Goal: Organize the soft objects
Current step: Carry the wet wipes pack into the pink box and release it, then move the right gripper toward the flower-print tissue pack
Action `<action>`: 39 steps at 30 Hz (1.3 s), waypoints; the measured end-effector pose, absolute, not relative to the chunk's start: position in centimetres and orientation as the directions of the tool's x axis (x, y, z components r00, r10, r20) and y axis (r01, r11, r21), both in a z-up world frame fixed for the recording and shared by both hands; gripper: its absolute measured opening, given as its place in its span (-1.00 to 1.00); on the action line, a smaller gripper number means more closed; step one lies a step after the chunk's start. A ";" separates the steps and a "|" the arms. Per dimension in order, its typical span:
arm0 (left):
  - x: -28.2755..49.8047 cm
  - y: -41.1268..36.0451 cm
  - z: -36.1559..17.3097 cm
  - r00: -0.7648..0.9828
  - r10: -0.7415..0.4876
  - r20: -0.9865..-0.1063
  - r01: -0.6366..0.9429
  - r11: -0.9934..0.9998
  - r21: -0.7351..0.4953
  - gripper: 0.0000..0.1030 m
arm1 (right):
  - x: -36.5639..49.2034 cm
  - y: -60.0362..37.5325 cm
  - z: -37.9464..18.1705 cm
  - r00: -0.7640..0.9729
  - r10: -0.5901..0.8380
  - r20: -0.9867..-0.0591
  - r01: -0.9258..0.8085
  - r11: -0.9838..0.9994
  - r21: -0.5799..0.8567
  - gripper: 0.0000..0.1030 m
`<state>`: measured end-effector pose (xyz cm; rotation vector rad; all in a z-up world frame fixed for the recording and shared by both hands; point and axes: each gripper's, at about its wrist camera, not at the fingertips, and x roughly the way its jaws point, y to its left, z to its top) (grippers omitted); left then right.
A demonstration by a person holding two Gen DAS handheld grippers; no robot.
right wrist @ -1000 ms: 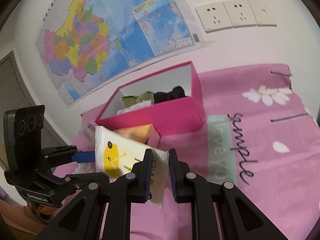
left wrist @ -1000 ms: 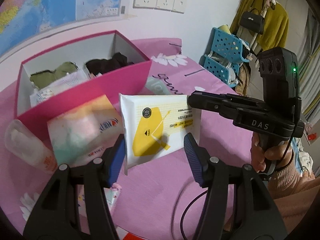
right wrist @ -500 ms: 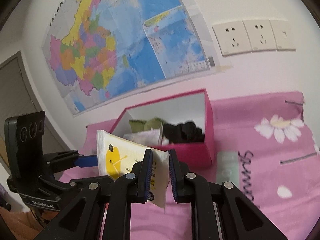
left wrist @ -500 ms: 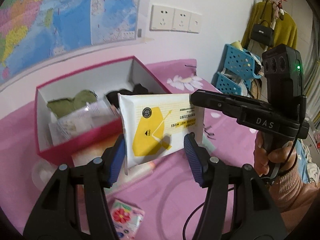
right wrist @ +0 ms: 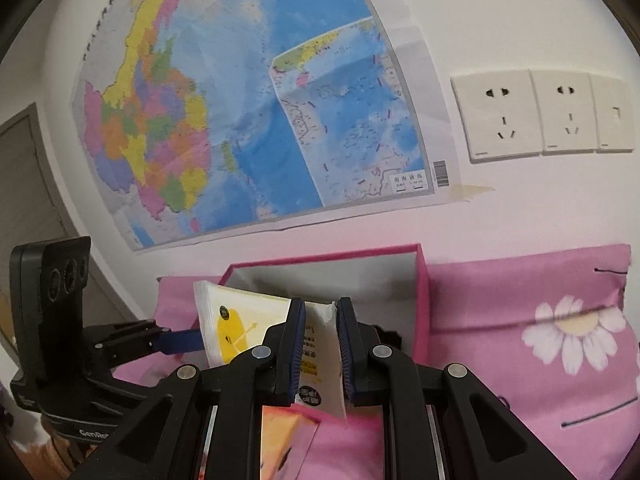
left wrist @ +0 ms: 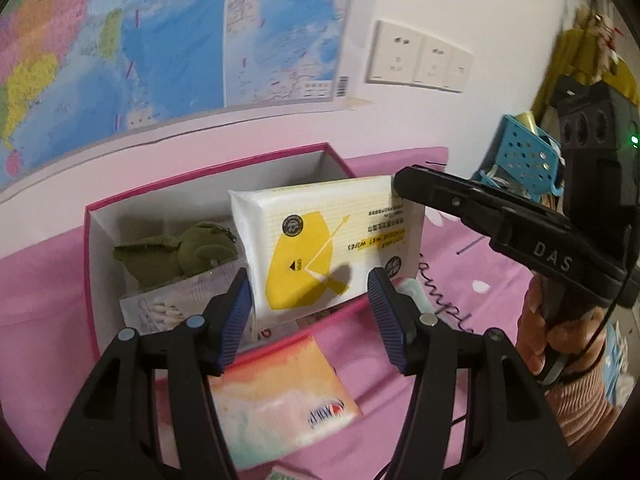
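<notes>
A white pack of wet wipes [left wrist: 320, 240] with a yellow label hangs in the air over the front of the open pink box [left wrist: 208, 176]. My left gripper [left wrist: 310, 312] is shut on its near end, one blue pad against each side edge. My right gripper [right wrist: 322, 344] is shut on the pack's crimped right end [right wrist: 320, 360]; from the left wrist view its black tip [left wrist: 404, 184] reaches the pack's upper right corner. Inside the box lie a green plush toy [left wrist: 176, 252], a bag of cotton swabs [left wrist: 172, 304] and something dark [right wrist: 388, 336].
An orange and white tissue pack [left wrist: 276, 400] lies on the pink flowered sheet [right wrist: 540, 340] just in front of the box, a mint-green packet [left wrist: 412, 292] beside it. A wall with a map and sockets rises close behind the box. A blue basket [left wrist: 520, 152] stands at far right.
Both grippers have carried the wet wipes pack up and toward the wall, from above the sheet in front of the box to over the box. Neither grip has changed.
</notes>
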<state>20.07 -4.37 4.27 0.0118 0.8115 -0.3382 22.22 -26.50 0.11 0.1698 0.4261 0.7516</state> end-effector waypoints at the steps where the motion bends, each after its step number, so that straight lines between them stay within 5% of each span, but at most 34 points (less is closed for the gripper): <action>1: 20.5 -4.4 4.2 0.637 -0.286 -0.716 0.292 0.949 -0.119 0.17 | 22.7 -26.2 0.1 0.654 0.686 -0.318 -0.621 0.728 0.291 -0.69; 19: 26.2 -3.9 0.5 0.552 -0.228 -0.802 0.165 0.973 -0.163 0.17 | 28.3 -25.0 -1.2 0.699 0.589 -0.405 -0.523 0.808 0.271 -0.63; 28: 23.1 -3.1 2.2 0.616 -0.233 -0.752 0.202 0.970 -0.134 0.17 | 23.6 -24.3 -2.2 0.662 0.618 -0.423 -0.606 0.774 0.182 -0.54; 39: 11.7 0.4 4.9 0.670 -0.382 -0.637 0.373 0.915 -0.156 0.26 | 15.8 -25.2 -2.9 0.513 0.763 -0.393 -0.752 0.620 0.223 -0.38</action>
